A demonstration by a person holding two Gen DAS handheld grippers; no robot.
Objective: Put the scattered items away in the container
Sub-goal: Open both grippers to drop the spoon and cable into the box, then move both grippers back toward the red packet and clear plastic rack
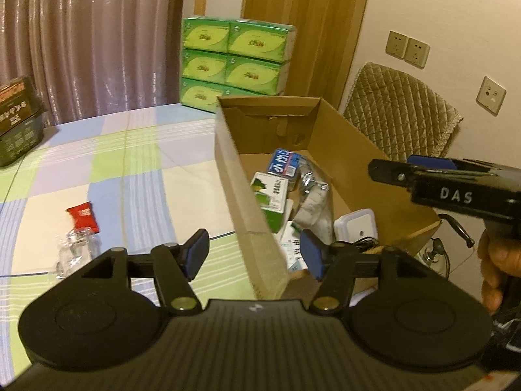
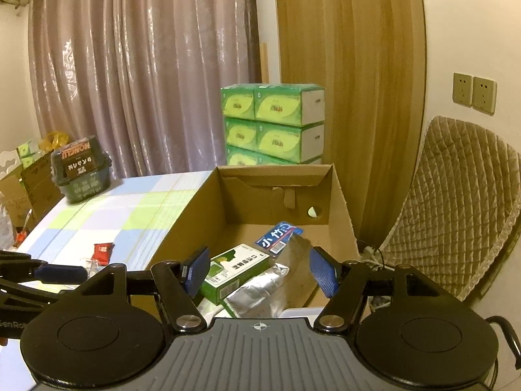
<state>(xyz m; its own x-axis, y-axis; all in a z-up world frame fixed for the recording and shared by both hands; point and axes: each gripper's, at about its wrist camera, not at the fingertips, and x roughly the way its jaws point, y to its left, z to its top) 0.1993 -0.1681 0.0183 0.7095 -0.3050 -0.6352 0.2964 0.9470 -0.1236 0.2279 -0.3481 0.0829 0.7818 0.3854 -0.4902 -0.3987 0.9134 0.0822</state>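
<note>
The bench (image 2: pixel 107 215) wears a checked cloth of pale blue, green and cream squares and carries nearly everything in view. On its right part sits the open brown cardboard box (image 2: pixel 182 224), the largest of the task's things, its near left wall running straight up between the fingers of the left gripper (image 1: pixel 254 255) in that gripper's own view. Behind the box stands a stack of green tissue packs (image 2: pixel 276 123) before a mauve curtain (image 2: pixel 136 75), and to the right a chair with a quilted beige cover (image 2: pixel 456 215).

Inside the box lie a green and white carton (image 2: pixel 234 270), a crumpled silver foil pouch (image 2: pixel 260 290), a blue packet with white characters (image 2: pixel 276 238) and, nearer the front corner, a white plastic device with a black cord (image 1: pixel 356 228).

Out on the cloth, left of the box, remain a clear glass jar (image 1: pixel 76 247) and, just behind it, a small red sachet (image 1: pixel 83 216). A dark green basket (image 2: pixel 81 172) sits at the far left edge.

The left gripper has its jaws apart, straddling the box wall without pressing it. The right gripper (image 2: pixel 259 272) hangs over the box interior, jaws spread, nothing between its blue pads (image 2: pixel 322 273).
</note>
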